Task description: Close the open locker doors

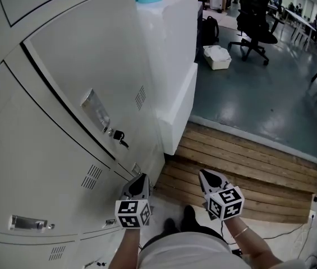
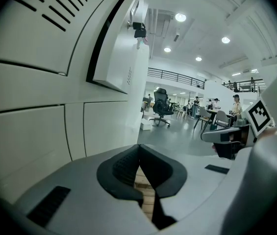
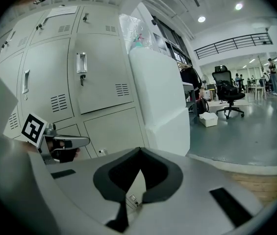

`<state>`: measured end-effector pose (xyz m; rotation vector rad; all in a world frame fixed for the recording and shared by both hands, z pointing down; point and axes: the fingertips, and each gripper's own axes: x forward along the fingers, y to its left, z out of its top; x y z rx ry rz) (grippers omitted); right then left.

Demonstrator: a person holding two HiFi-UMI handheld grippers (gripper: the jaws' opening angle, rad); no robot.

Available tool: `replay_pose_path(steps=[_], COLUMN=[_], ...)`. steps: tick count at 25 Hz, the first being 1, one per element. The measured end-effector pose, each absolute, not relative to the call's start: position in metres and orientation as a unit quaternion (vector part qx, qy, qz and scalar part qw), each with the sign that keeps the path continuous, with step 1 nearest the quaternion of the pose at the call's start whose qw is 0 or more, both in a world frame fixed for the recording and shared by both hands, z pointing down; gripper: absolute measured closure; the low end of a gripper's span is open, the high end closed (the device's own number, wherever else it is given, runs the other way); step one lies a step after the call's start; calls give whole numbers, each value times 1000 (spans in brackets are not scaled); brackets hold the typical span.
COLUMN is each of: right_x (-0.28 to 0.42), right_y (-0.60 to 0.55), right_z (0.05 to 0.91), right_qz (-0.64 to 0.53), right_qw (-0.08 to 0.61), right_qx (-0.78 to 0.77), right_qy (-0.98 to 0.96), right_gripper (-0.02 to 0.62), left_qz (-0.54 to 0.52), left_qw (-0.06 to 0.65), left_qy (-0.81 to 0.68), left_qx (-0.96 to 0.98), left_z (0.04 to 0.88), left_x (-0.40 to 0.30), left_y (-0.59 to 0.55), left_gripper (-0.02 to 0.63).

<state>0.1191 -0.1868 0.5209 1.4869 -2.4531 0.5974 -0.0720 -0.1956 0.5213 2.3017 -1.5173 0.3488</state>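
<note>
Lockers of pale grey sheet metal [image 1: 12,150] fill the left side. Among them, one vented door with a chrome handle and a key in its lock [image 1: 85,66] stands slightly proud of its frame, with a dark gap along its handle edge. The other doors in view look flush. So the job is not finished, and closing this door looks like the step in hand.

The left gripper [image 1: 142,177] hangs low beside the bottom lockers, below that door, with its jaws pressed together on nothing. The next move probably calls for raising a closed tip to the handle edge. It should push flat and square so the tip does not catch the dangling key [image 1: 119,135].

Tall white foam blocks [image 1: 172,49] stand just right of the lockers and crowd the hinge side, so the approach is best made from in front. The right gripper [image 1: 203,174] is likewise shut and empty, and hovers over the brown wooden plank platform [image 1: 248,172]. Beyond the platform's edge, the grey floor [image 1: 248,94] gives open room, and a black office chair [image 1: 255,24] stands well apart.
</note>
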Motion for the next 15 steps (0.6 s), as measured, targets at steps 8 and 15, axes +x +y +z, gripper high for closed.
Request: replay_pose_path(steps=[8,15], right_x=[116,110], right_y=[-190,-191], right_z=[526,531], right_qz=[208,206], right_qw=[109,123], right_qx=[504,496], right_qy=[-831,-835], right_gripper=[592,592], left_qz=[124,123], left_qw=[183,186], left_qy=[-539,-543], left_qx=[813,810], left_z=[525,526], left_x=[-73,-77], left_y=[-197,-200], left_gripper=[586,586])
